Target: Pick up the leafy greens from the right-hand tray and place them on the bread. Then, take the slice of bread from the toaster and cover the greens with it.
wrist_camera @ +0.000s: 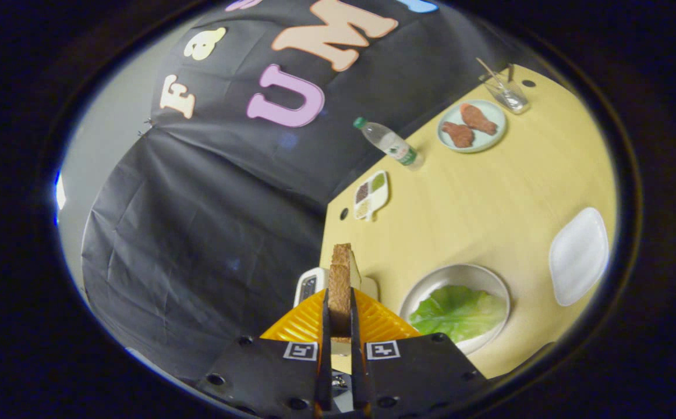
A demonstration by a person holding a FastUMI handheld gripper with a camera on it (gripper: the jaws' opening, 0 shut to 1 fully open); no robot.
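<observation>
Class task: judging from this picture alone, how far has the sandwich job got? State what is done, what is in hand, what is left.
Done: the leafy greens already lie in the round plate, apparently covering the bread there. In hand: the hand-held gripper is shut on the slice of bread, held on edge with the toaster just beyond. Left: carry the slice over and lay it on the greens.

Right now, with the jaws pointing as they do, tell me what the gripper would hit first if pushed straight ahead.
The gripper, shut on the brown bread slice, points past the white toaster toward the black cloth wall. The toaster just beyond the fingers looks likeliest to be met first, though depth is unclear.
</observation>
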